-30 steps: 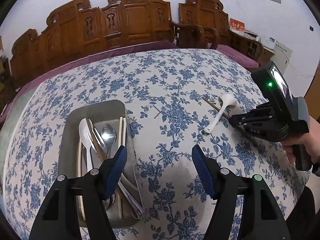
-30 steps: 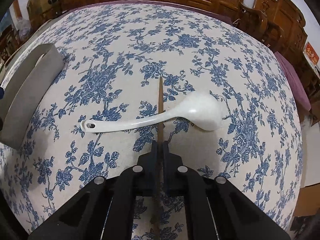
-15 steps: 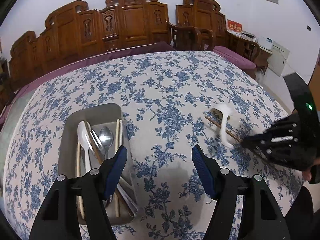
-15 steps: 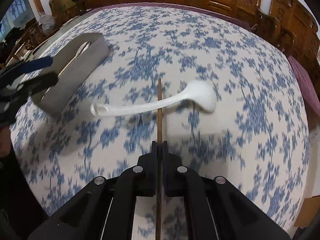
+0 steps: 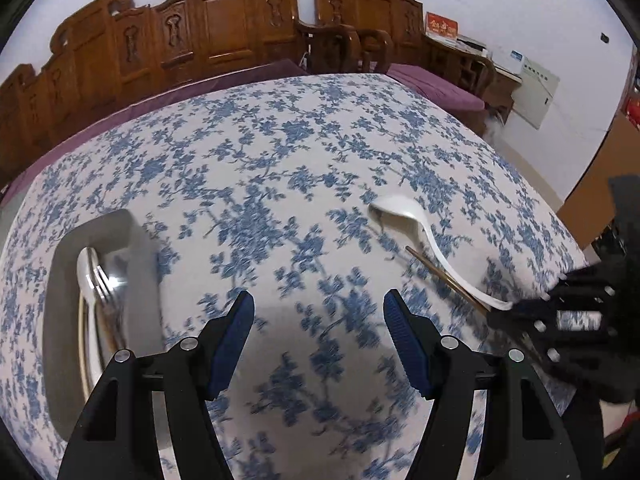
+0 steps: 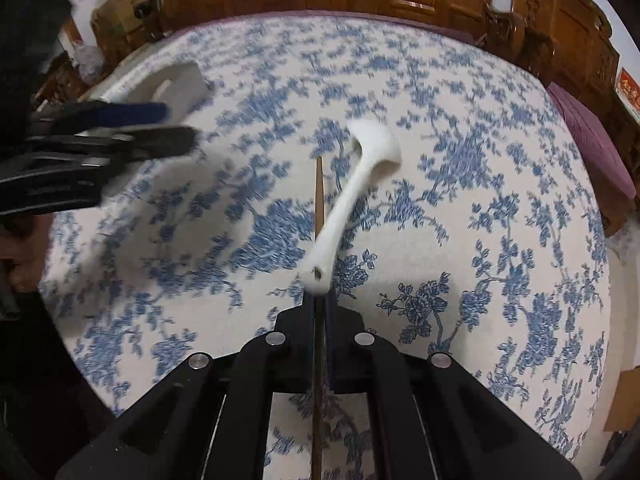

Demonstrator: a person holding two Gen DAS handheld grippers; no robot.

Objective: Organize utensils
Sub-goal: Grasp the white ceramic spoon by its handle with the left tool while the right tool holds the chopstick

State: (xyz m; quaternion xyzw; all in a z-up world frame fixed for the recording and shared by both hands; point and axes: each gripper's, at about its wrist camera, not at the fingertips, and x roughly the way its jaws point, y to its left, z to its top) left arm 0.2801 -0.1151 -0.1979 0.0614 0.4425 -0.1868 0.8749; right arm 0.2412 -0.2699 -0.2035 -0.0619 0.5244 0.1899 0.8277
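My right gripper [image 6: 319, 300] is shut on a brown wooden chopstick [image 6: 319, 200], which sticks out ahead of its fingers over the floral cloth. A white ceramic spoon [image 6: 360, 196] rests across the chopstick, its handle end right at the fingertips. In the left wrist view the same spoon [image 5: 424, 240] and chopstick [image 5: 444, 276] show at the right, with the right gripper [image 5: 516, 312] at their near end. My left gripper [image 5: 318, 320] hangs open over bare cloth, nothing between its blue pads. The metal tray [image 5: 60, 280] at the left holds a fork, spoons and chopsticks.
The round table wears a blue floral cloth [image 5: 280, 152]. Carved wooden chairs [image 5: 224, 20] stand behind it. In the right wrist view the left gripper [image 6: 120, 128] and the tray [image 6: 176, 84] lie at the far left. A cardboard box [image 5: 596, 200] stands beyond the right edge.
The right gripper lifted the chopstick and drew it back, swinging the white spoon round from crosswise to nearly lengthwise. The left gripper slid right, off the tray, over bare cloth.
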